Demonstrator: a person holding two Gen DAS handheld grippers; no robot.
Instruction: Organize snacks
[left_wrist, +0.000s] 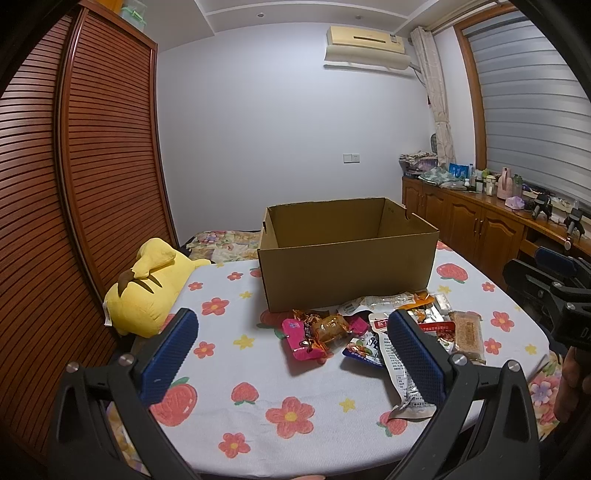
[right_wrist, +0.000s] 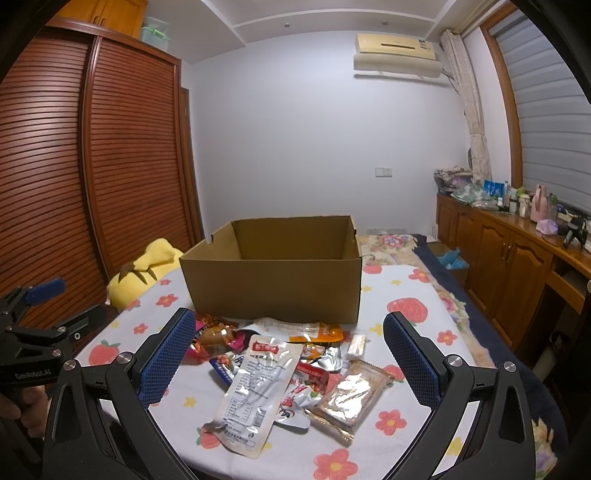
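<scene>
An open cardboard box (left_wrist: 343, 273) (right_wrist: 273, 284) stands on the flowered table (left_wrist: 258, 413) (right_wrist: 402, 417). A heap of snack packets lies in front of it: a pink packet (left_wrist: 301, 341), a long clear packet (right_wrist: 255, 391) (left_wrist: 400, 380), a brown cake bar (right_wrist: 351, 395) (left_wrist: 468, 334), an orange pouch (right_wrist: 314, 330). My left gripper (left_wrist: 291, 354) is open and empty, above the table just left of the heap. My right gripper (right_wrist: 290, 354) is open and empty, above the heap. The box's inside floor is hidden.
A yellow plush toy (left_wrist: 147, 291) (right_wrist: 147, 269) lies at the table's left edge. A slatted wardrobe (left_wrist: 74, 177) stands on the left. A wooden cabinet (right_wrist: 517, 266) with bottles runs along the right wall. A bed (right_wrist: 391, 243) lies behind the table.
</scene>
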